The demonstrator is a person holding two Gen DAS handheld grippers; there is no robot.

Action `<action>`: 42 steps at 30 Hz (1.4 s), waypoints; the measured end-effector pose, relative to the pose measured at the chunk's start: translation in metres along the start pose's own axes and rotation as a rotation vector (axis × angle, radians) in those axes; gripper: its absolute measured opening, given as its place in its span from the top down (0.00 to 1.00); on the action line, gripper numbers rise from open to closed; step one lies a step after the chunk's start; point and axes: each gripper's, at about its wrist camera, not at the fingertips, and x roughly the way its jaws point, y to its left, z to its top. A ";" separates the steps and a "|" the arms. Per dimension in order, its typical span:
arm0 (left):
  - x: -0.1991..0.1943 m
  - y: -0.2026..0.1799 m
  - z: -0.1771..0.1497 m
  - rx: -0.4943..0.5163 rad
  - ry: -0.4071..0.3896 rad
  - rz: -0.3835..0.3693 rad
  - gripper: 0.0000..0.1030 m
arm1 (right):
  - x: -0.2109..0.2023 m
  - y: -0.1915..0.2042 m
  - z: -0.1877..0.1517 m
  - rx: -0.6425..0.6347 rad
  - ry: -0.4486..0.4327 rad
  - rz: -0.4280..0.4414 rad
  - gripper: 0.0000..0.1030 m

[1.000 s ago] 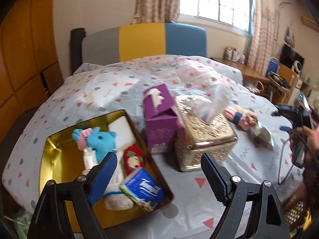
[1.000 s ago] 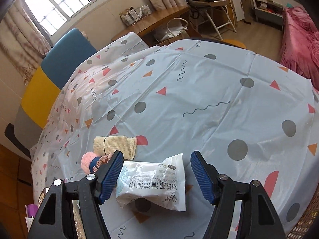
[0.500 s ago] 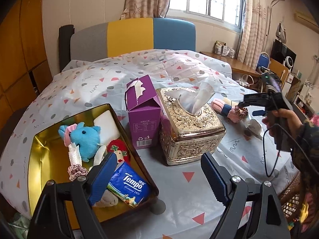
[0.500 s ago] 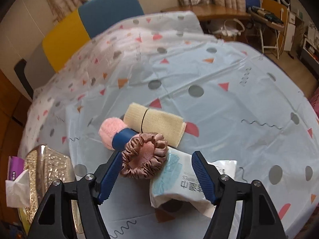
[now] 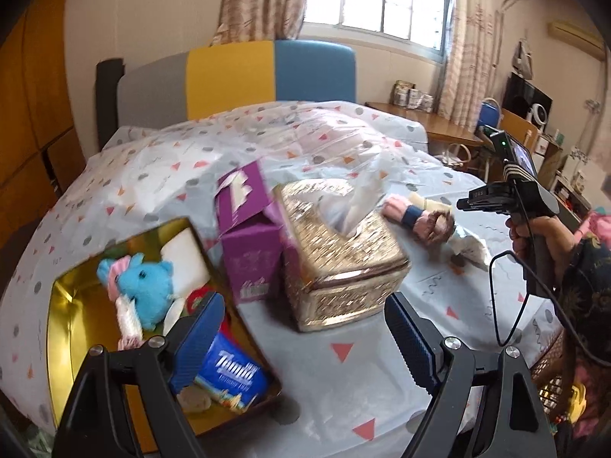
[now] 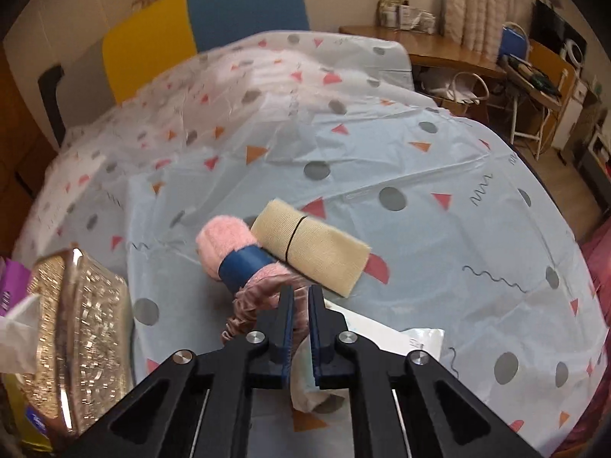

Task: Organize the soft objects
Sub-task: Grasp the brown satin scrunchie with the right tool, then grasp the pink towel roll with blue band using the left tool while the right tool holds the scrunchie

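My right gripper (image 6: 301, 297) is shut on a pink satin scrunchie (image 6: 250, 301), which also shows in the left wrist view (image 5: 433, 226). Beside it lie a pink fuzzy roll with a blue band (image 6: 233, 253), a beige folded cloth (image 6: 311, 246) and a white wipes packet (image 6: 385, 337). My left gripper (image 5: 301, 328) is open and empty, above the near edge of a gold tin (image 5: 61, 305). The tin holds a blue plush toy (image 5: 147, 292), a Tempo tissue pack (image 5: 229, 376) and a white pad (image 5: 183, 250).
A gold tissue box (image 5: 340, 252) and a purple carton (image 5: 248, 236) stand between the tin and the loose items. The patterned tablecloth (image 6: 382, 160) covers the round table. A colour-block chair (image 5: 236, 76) stands at the far side.
My right gripper has closed from wide open onto the pink scrunchie. The left gripper has tilted and shifted slightly, staying open.
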 end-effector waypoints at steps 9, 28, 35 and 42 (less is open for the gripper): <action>0.006 -0.033 0.021 0.052 -0.005 -0.051 0.16 | -0.005 -0.018 -0.005 0.070 -0.009 0.227 0.75; 0.020 -0.064 0.059 0.104 -0.033 -0.094 0.16 | 0.058 0.076 -0.057 -0.385 0.340 0.183 0.49; 0.030 -0.073 0.073 0.102 -0.025 -0.101 0.16 | 0.050 0.093 -0.073 -0.521 0.277 0.091 0.73; 0.050 -0.096 0.097 0.101 0.007 -0.135 0.16 | -0.005 0.031 -0.030 -0.185 -0.018 0.124 0.90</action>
